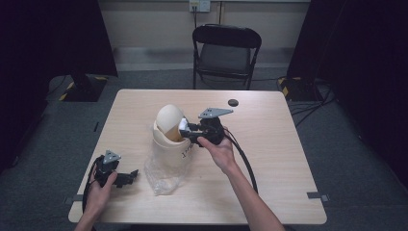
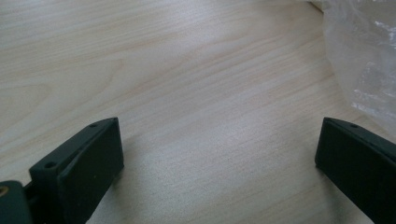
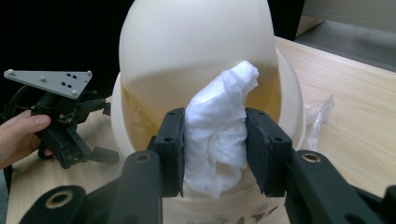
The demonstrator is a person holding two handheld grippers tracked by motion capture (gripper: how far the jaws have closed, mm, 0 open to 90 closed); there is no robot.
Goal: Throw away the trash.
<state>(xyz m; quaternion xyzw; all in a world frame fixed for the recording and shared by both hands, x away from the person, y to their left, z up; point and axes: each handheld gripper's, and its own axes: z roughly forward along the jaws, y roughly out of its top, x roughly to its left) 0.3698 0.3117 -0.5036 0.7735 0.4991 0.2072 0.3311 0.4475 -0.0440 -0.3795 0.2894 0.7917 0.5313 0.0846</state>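
Observation:
A cream bin (image 1: 171, 144) with a domed swing lid (image 1: 169, 118) stands mid-table; the lid (image 3: 191, 46) is tilted inward. My right gripper (image 1: 186, 128) is at the bin's opening, shut on a crumpled white tissue (image 3: 217, 126) that it holds against the lid. The tissue (image 1: 184, 124) shows as a small white patch in the high view. My left gripper (image 1: 126, 176) rests low on the table at the front left, open, with bare wood between its jaws (image 2: 219, 154).
A clear plastic bag (image 1: 161, 175) lies crumpled in front of the bin, its edge near the left gripper (image 2: 364, 70). A small black disc (image 1: 233, 102) sits at the table's far side. A black folding chair (image 1: 226, 50) stands beyond the table.

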